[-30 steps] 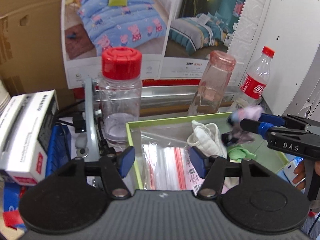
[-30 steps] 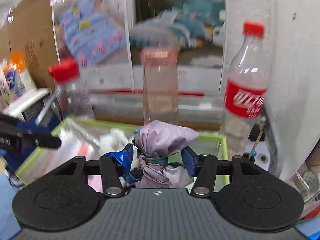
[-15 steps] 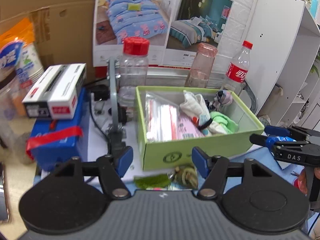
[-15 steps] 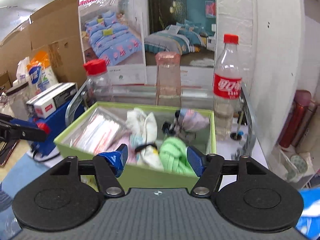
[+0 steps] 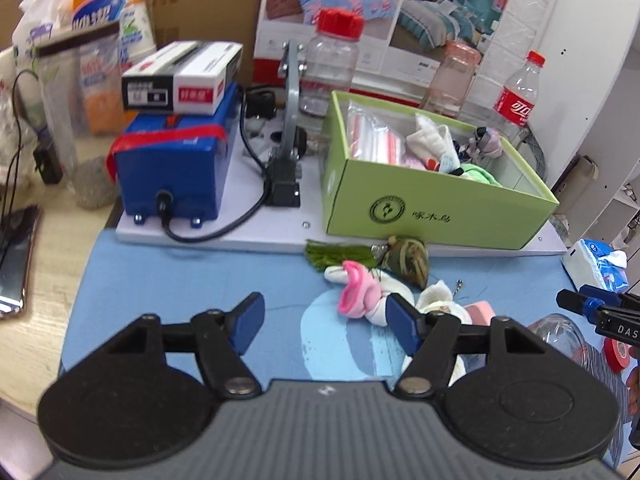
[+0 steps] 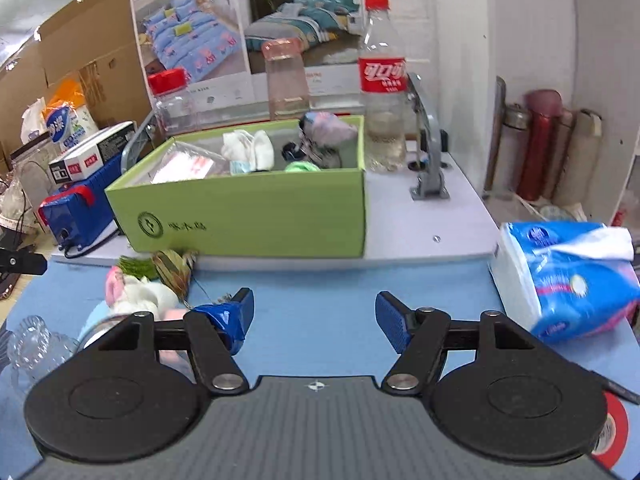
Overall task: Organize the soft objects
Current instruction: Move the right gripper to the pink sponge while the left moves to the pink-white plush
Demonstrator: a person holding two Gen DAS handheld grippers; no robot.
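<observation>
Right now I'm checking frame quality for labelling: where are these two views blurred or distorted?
Left wrist view: top-left bags smeared, green box sharp, fisheye bends the shelf. Right wrist view: tissue pack and box edge motion-blurred; bottle fairly clear.

bright, even indoor light; fisheye bending at edges, slight blur.

box (image 5: 432, 204) lime green, dark green round logo | mat (image 5: 180, 280) blue, paler blue patch | soft toy (image 5: 360, 290) pink and white | pouch (image 5: 406, 256) olive-brown, green tassel | bottle (image 6: 382, 76) clear, red cap and label (white lettering) | tissue pack (image 6: 568, 280) blue, white, pink | gripper pads (image 6: 390, 322) blue
</observation>
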